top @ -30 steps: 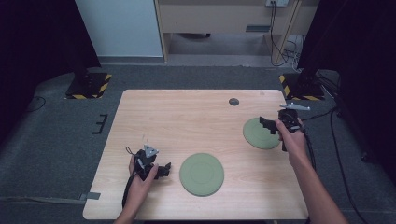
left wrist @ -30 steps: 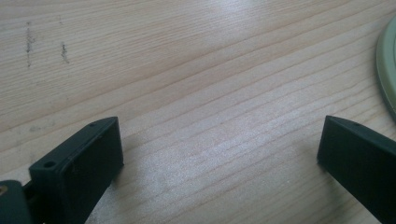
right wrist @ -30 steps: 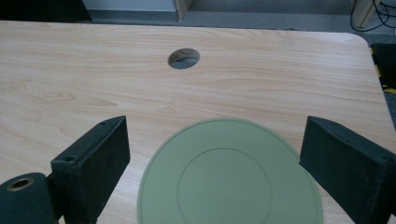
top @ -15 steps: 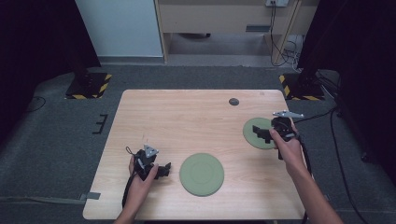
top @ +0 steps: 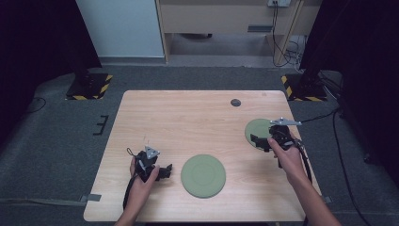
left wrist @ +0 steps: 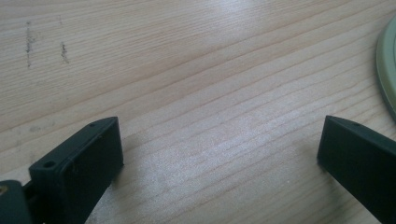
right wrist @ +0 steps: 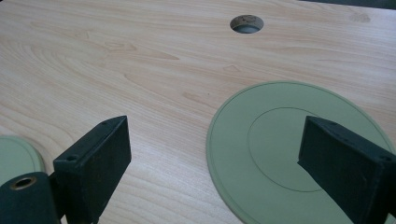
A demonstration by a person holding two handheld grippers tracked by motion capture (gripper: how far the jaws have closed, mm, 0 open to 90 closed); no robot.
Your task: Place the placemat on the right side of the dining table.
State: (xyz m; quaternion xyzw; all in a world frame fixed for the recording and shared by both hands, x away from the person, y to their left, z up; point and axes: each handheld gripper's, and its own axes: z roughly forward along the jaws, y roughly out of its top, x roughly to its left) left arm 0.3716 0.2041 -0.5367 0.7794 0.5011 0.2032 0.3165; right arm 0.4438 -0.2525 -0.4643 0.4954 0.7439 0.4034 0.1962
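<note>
The right gripper (top: 261,141), jaws spread wide and holding nothing, hovers at the near left edge of a small green plate (right wrist: 299,154). The left gripper (top: 162,172), also released, rests just left of a larger green plate (top: 203,175) on the wooden table (top: 188,122).

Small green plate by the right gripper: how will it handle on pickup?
The small green plate looks thin and lies flat, so probably light but hard to get jaws under its low rim. Its matte surface likely grips well. The right gripper is open over its edge.
</note>
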